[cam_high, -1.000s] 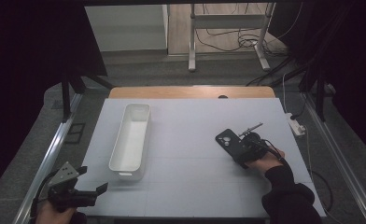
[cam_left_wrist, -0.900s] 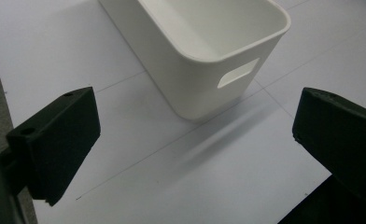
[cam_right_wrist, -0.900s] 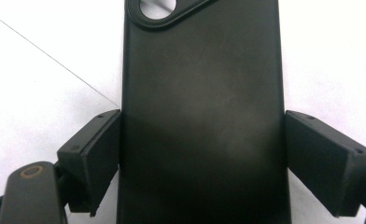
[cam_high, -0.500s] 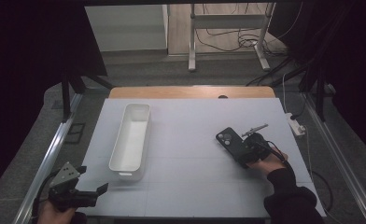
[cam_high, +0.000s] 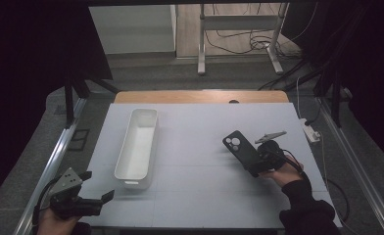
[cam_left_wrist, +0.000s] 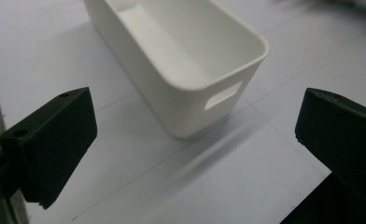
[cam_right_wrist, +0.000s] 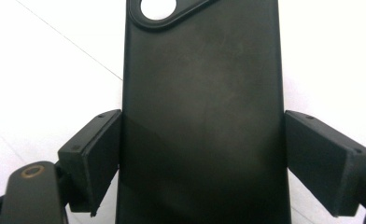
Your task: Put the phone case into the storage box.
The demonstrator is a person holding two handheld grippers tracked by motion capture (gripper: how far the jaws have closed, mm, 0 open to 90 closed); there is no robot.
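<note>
The right gripper (cam_high: 252,161) is clamping a black phone case (cam_high: 240,149) by its long sides, its jaws pressing flat against both edges in the right gripper view (cam_right_wrist: 202,154). The case (cam_right_wrist: 202,107) is lying camera-cutout away from the hand, over the right part of the white table (cam_high: 195,142), well apart from the tray (cam_high: 137,147).

The left gripper (cam_high: 94,196) is hovering at the table's near left corner with its jaws spread wide and gripping nothing (cam_left_wrist: 190,158). The tray's near end (cam_left_wrist: 190,70), with its handle slot, is sitting just ahead of it. Bare tabletop is lying open between tray and case.
</note>
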